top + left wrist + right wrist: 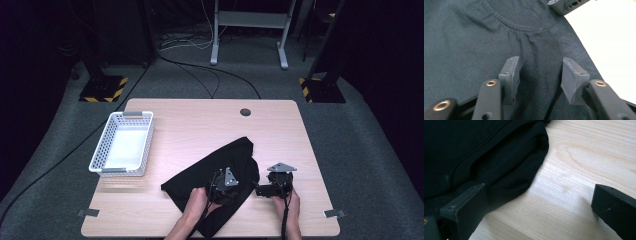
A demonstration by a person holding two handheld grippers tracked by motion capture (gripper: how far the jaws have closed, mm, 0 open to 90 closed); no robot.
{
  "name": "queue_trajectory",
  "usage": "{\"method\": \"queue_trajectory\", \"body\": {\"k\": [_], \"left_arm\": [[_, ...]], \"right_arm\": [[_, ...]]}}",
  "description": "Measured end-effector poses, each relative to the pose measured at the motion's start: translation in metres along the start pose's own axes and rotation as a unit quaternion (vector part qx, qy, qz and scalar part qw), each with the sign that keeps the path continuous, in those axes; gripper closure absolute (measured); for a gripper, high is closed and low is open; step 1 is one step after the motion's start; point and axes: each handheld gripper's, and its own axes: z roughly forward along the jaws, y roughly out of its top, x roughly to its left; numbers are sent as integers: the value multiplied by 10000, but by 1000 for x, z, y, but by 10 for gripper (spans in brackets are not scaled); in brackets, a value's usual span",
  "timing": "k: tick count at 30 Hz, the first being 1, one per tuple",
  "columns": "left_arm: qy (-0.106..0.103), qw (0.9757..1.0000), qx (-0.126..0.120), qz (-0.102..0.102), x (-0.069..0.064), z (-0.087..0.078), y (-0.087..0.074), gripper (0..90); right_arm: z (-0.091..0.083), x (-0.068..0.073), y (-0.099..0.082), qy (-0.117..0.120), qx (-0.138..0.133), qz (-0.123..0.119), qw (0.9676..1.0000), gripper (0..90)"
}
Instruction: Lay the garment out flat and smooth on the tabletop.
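Note:
A black garment [220, 167] lies spread diagonally across the front middle of the wooden table [200, 115]. My left gripper [226, 184] rests on top of the cloth, and its own view shows it open [540, 75] with dark fabric [474, 50] and a stitched seam [524, 27] between the jaws. My right gripper [265, 189] sits at the garment's right edge. It is open [539, 207], with one finger [466, 205] against the folded hem [524, 170] and the other finger [614, 205] over bare wood.
A white plastic basket [102, 150] stands at the left side of the table. A round cable hole [245, 112] sits near the far edge. Tape marks [88, 213] are at the front corners. Bare wood lies to the right [300, 150].

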Motion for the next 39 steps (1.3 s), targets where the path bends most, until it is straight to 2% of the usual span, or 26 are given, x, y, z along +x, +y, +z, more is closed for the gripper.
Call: {"method": "queue_trajectory", "body": {"k": [7, 9, 12, 18, 22, 30, 33, 35, 39], "left_arm": [[-138, 9998, -109, -125, 5, -2, -2, 651], [-192, 9994, -197, -212, 9, -6, -2, 735], [-177, 9993, -226, -243, 10, -8, -2, 792], [-113, 9993, -268, -251, 11, -9, -2, 827], [-126, 9981, -430, -433, 16, -12, -2, 831], [30, 9969, -583, -536, 27, -22, 3, 835], [75, 9968, -604, -525, 34, -26, 5, 834], [62, 9955, -679, -656, 45, -31, 7, 834], [152, 9945, -739, -725, 55, -37, 8, 834]], "right_arm": [[0, 0, 0, 9, -5, -16, 10000, 9], [0, 0, 0, 14, -8, -22, 10000, 10], [0, 0, 0, 15, -12, -30, 10000, 11], [0, 0, 0, 20, -14, -40, 10000, 13], [0, 0, 0, 21, -11, -34, 10000, 14], [0, 0, 0, 20, -17, -34, 10000, 17], [0, 0, 0, 23, -24, -42, 10000, 23], [0, 1, 0, 19, -36, -57, 10000, 26], [0, 0, 0, 31, -32, -47, 10000, 26]]}}
